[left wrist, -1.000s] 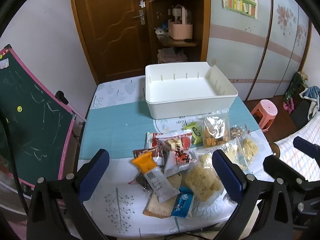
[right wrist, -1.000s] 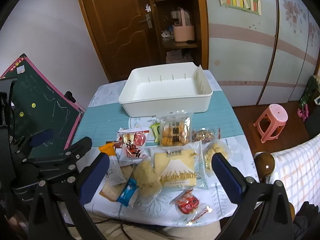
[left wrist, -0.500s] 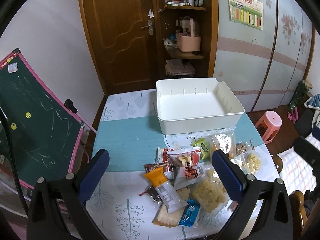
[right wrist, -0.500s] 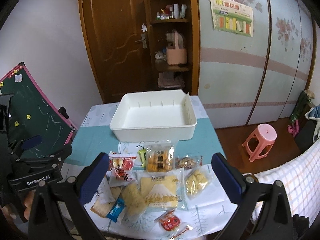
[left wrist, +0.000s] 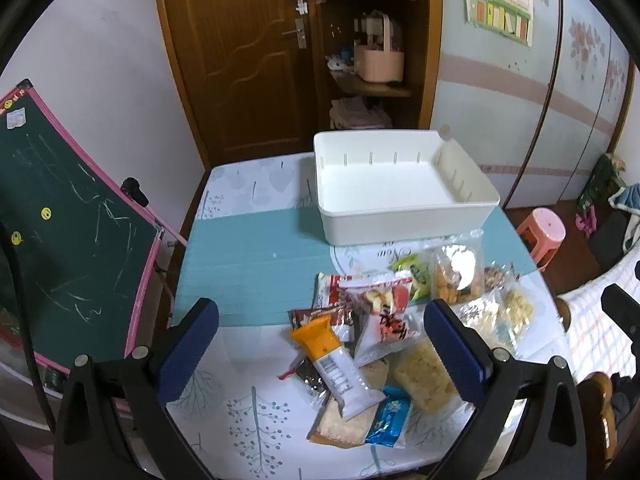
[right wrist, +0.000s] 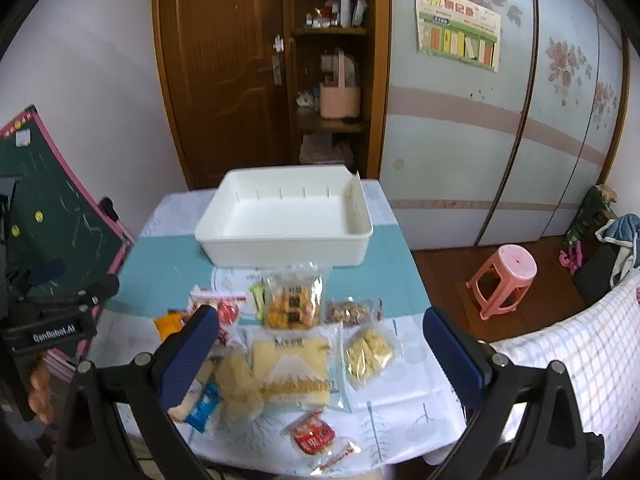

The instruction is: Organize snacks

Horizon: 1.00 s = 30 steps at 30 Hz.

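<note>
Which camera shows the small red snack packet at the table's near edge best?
Right wrist view: the small red snack packet lies unobstructed below the big yellow bread bag. The left wrist view doesn't show it.

Soft daylight, fisheye-bent edges, right wrist view slightly blurred.

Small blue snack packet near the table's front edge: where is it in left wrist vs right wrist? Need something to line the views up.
Left wrist: blue snack packet low and right of centre, between the claw fingers, beside a pale crumbly snack.
Right wrist: same packet low and left of centre, just by the left finger's tip.
Shared landmark: white bin, empty, beyond the snack pile in both.
</note>
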Available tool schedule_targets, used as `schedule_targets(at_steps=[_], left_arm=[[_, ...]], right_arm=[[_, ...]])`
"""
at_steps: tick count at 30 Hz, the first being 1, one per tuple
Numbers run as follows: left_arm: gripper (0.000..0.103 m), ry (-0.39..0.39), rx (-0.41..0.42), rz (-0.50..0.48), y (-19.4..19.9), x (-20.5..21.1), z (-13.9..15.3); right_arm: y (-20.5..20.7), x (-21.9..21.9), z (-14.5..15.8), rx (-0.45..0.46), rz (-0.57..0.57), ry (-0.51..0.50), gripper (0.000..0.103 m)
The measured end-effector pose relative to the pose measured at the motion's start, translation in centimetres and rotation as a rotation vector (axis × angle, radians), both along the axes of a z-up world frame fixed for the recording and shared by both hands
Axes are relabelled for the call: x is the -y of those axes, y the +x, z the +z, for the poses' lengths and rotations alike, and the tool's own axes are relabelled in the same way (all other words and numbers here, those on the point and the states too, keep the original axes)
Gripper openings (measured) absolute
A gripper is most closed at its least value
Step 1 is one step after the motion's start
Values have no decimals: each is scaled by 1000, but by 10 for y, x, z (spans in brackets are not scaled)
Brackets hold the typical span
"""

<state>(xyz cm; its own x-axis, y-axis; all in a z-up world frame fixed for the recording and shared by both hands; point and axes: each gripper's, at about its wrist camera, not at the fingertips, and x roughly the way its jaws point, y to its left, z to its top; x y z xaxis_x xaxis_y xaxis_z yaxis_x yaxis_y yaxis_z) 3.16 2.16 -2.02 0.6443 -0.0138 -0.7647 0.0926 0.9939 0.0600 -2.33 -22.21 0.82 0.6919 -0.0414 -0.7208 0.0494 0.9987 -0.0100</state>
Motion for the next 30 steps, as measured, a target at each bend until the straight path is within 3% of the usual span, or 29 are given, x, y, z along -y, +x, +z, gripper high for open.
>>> schedule_targets(at_steps=[17,24,30], left_arm=[[102,69,-222,-55,12,-13,-90],[102,118,-387,-117,16,-19,-145],[102,135,-482,-180,7,-12,-179]], right_arm=[[7,11,-106,-299,11,-53,102],[8,17,-142,-406,29,-49,102],[4,13,-166,-486,89,-50,101]])
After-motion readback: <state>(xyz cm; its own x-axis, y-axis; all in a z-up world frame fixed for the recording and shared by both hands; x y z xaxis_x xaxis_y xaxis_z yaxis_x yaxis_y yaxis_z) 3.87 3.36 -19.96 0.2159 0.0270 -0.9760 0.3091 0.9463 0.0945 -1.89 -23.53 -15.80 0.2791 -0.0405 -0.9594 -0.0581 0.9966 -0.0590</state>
